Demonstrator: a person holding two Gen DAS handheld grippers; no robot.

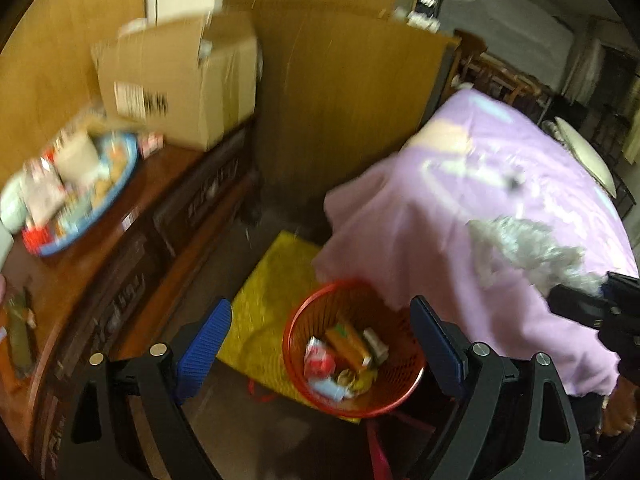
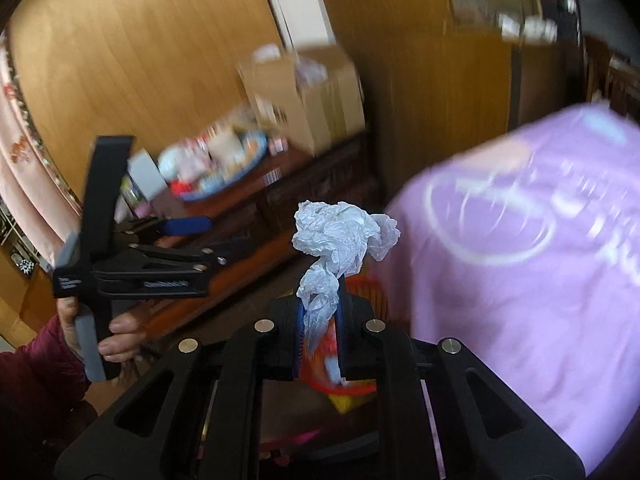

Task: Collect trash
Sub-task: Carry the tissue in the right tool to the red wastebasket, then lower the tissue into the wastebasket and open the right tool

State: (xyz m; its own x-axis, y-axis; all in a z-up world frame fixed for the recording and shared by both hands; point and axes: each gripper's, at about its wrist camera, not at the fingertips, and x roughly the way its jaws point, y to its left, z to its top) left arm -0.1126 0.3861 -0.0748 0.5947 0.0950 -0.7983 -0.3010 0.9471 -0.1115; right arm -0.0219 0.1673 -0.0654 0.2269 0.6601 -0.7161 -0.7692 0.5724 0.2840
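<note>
Carrying trash to the bin, drop step. Left wrist view: left gripper [image 1: 320, 344] spread wide, nothing between its pads, hanging above the red mesh wastebasket [image 1: 404, 392] on the floor beside a yellow mat [image 1: 268, 300]; wrappers and cartons already inside. Lilac bedspread [image 1: 500, 208] right, wooden sideboard [image 1: 132, 216] left. Right wrist view: right gripper [image 2: 319, 316] nearly closed, pinching a crumpled white tissue [image 2: 340, 236] by its tail, wastebasket partly hidden just beyond. Next probably: bring tissue over the rim, release.
</note>
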